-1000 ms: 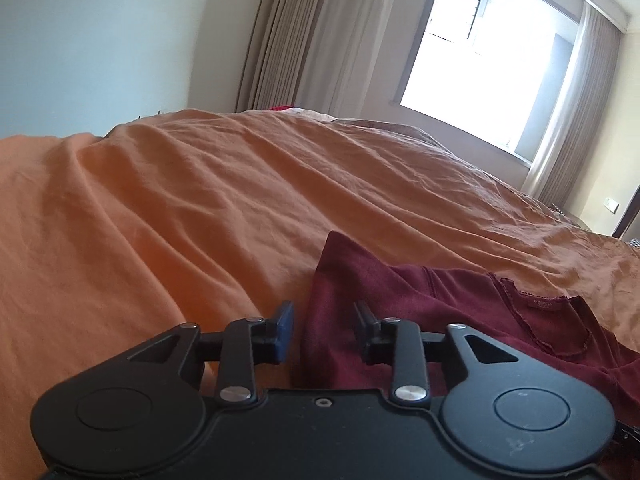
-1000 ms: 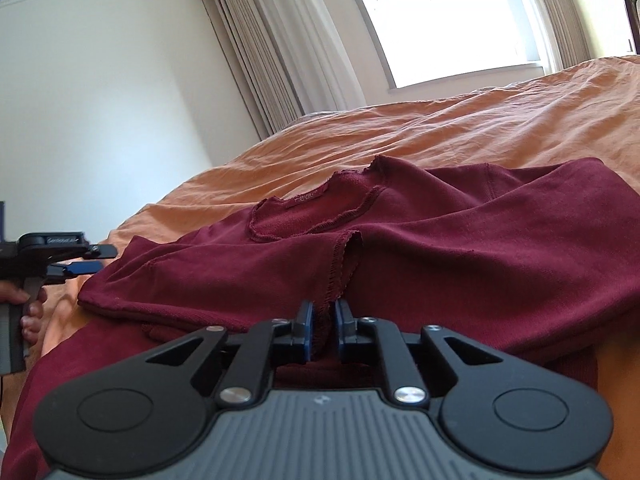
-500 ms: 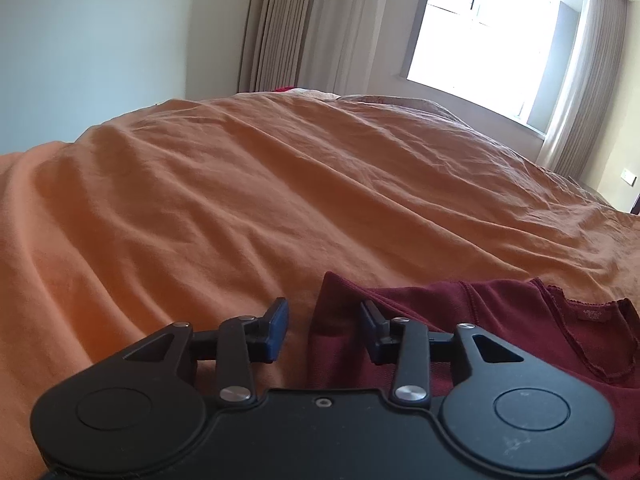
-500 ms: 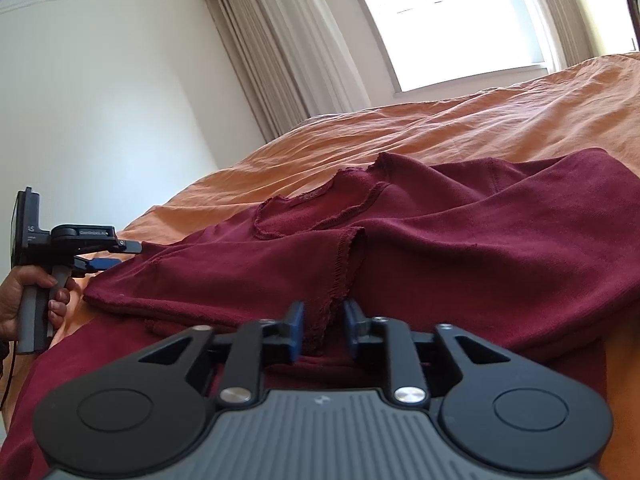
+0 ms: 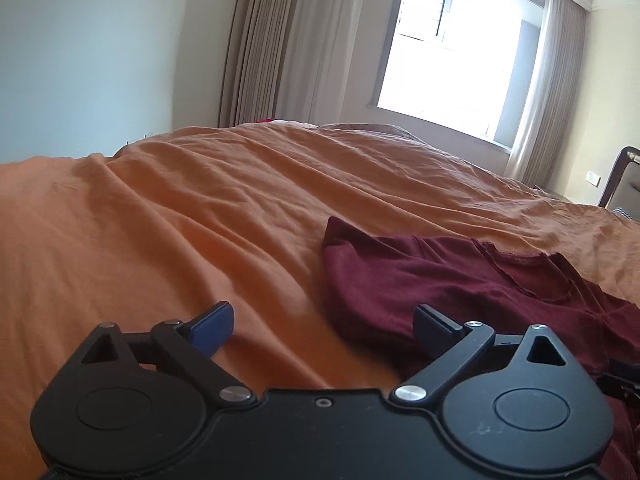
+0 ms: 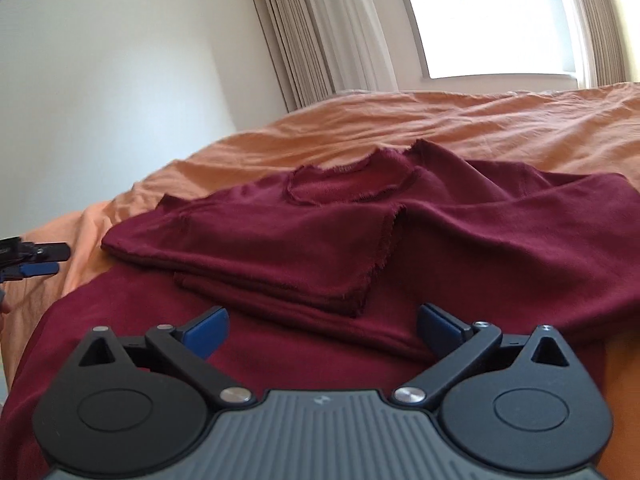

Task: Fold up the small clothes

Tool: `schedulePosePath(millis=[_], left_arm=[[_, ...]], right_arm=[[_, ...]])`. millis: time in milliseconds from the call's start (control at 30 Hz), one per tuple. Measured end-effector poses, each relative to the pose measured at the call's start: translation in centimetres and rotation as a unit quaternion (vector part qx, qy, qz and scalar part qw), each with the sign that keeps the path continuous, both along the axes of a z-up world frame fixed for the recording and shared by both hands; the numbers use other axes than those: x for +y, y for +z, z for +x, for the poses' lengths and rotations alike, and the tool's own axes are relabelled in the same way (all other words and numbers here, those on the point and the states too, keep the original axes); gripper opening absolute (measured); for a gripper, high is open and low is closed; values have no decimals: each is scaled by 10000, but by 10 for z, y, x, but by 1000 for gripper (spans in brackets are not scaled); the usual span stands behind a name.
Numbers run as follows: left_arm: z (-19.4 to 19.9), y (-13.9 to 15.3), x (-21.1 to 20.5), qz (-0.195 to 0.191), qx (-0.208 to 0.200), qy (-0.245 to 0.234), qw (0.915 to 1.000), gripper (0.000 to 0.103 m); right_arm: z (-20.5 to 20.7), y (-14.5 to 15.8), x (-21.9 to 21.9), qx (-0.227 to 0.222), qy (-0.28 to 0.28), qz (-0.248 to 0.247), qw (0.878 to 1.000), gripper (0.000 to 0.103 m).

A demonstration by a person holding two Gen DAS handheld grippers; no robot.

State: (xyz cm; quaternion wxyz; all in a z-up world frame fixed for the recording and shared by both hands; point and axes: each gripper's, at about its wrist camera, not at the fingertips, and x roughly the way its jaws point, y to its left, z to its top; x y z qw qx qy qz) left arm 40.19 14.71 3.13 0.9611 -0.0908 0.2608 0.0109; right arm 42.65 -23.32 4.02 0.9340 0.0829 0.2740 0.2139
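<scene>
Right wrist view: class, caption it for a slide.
Open right gripper over a partly folded maroon shirt on an orange bedsheet.

Maroon top point(image 6: 304, 240) (sleeves folded inward) flat on bed

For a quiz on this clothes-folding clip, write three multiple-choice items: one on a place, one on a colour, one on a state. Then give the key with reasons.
1. Where does the garment lie?
A. On a wooden floor
B. On the orange bedsheet
C. Over a chair back

2. What colour is the garment?
A. Dark red
B. Navy blue
C. White

3. How does the right hand-held gripper stand?
A. Shut on a sleeve
B. Open, gripping nothing
C. Shut on the neckline

Key: B, the cloth is spread on the orange sheet in both wrist views. A, it is maroon all over. B, the blue pads stand wide apart above the cloth, the jaws having just been opening, with no fabric pinched between them.
</scene>
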Motion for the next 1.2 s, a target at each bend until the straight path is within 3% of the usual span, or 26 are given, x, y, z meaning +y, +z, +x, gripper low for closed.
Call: schedulePosePath(millis=[167,300,533,767,867,933,1000,1067,1133,1200], left_arm=[[-54,-1,-8,-278,-11,-265,9993,98],[-90,-6,-20,-425,18,-558,9975,102],[-139,-33,-34,-450,233,-1113,9925,102],[-181,-54,-34,-638,371,-1210,9899,101],[-195,-59,-35,-726,473,-1316,9875,96],[-200,-65,-34,-842,635,-1340,9854,87],[-201,-70,-32,-1054,821,-1327,9821,75],[-201,-73,-30,-1300,1049,-1247,9780,57],[-201,-77,-28,-1547,1203,-1241,9727,23],[-206,-74,-30,-1441,1165,-1202,9753,12]], right_arm=[[-47,4,-20,324,3,-480,9983,103],[-110,-4,-39,53,-274,-943,9952,103],[-208,-20,-64,-255,-1184,-483,9915,103],[-249,-40,-68,217,-1531,-147,9879,102],[-255,-44,-70,224,-1596,-12,9869,80],[-259,-45,-74,322,-1553,222,9871,61],[-260,-45,-74,386,-1474,312,9878,26],[-264,-41,-72,283,-1475,175,9885,14],[-269,-34,-71,148,-1453,115,9892,10],[-277,-23,-73,-29,-1474,65,9891,9]])
